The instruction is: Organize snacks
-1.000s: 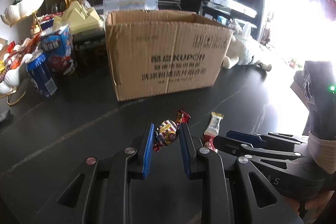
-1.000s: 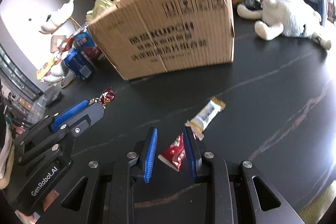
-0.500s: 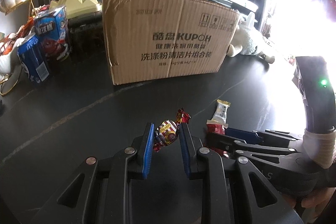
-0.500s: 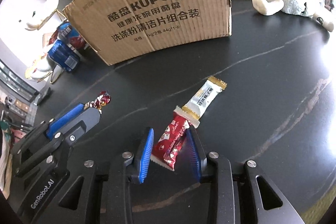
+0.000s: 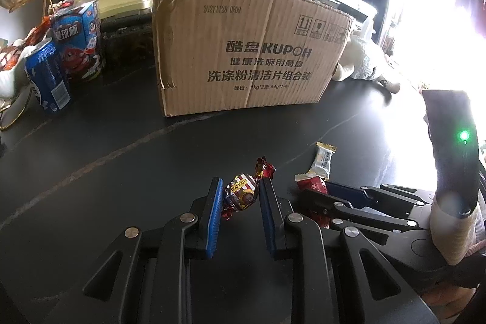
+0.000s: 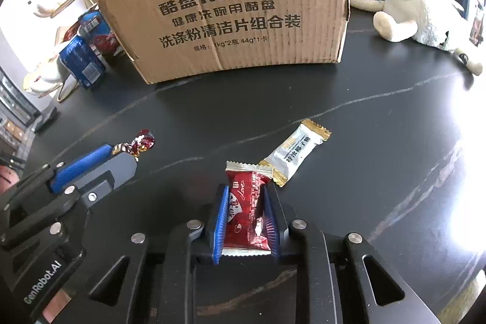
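Observation:
My left gripper (image 5: pixel 240 187) is shut on a round coconut candy (image 5: pixel 242 195) in a red and gold twist wrapper. My right gripper (image 6: pixel 245 192) is shut on a red snack packet (image 6: pixel 247 211), held low over the black table (image 6: pixel 364 126). A white and gold snack bar (image 6: pixel 296 152) lies on the table just right of the red packet, touching its corner. It also shows in the left wrist view (image 5: pixel 323 161). The brown cardboard box (image 5: pixel 243 50) stands behind, also in the right wrist view (image 6: pixel 231 5). The left gripper shows at the left of the right wrist view (image 6: pixel 121 154).
A blue can (image 5: pixel 48 78), a blue snack carton (image 5: pixel 80 41) and a white shell dish on a gold stand (image 5: pixel 9 81) stand left of the box. A white plush toy (image 6: pixel 410 17) lies at the back right.
Both grippers have dropped lower and moved closer to the box. The right gripper has closed on the red packet, which now sits deep between its fingers.

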Demonstrator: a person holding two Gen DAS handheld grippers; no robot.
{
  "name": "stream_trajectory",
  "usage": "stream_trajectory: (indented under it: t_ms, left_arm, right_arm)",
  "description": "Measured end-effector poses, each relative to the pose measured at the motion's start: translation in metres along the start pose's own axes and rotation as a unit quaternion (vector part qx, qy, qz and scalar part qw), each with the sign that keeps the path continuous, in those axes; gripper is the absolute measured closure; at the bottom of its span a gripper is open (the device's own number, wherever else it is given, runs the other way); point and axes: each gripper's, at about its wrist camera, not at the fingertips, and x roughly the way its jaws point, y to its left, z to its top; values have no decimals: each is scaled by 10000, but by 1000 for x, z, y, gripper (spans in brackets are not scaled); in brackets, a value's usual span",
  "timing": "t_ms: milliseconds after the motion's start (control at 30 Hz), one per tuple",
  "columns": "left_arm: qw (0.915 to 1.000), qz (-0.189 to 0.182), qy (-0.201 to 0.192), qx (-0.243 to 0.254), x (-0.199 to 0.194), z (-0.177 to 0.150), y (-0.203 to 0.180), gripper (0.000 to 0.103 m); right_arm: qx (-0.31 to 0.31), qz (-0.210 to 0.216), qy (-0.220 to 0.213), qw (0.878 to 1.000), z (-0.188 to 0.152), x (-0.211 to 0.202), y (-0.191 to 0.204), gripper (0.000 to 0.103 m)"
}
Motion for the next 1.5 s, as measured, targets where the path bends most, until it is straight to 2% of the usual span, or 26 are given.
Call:
stream_trajectory:
  t_ms: [467,1100,1500]
  left_arm:
    - [9996,83,-261,22,-31,14,-13,78]
    - [9936,299,-1075,175,-94,75,-32,78]
    - [9885,392,-1431,308,-113,118,-42,78]
  right_arm:
    - [-32,305,-600,9977,14,-49,-4,79]
    - [-197,601,-1762,9823,65,-132,-4,79]
    - [-310,750,-2086,9746,100,-159,-8,79]
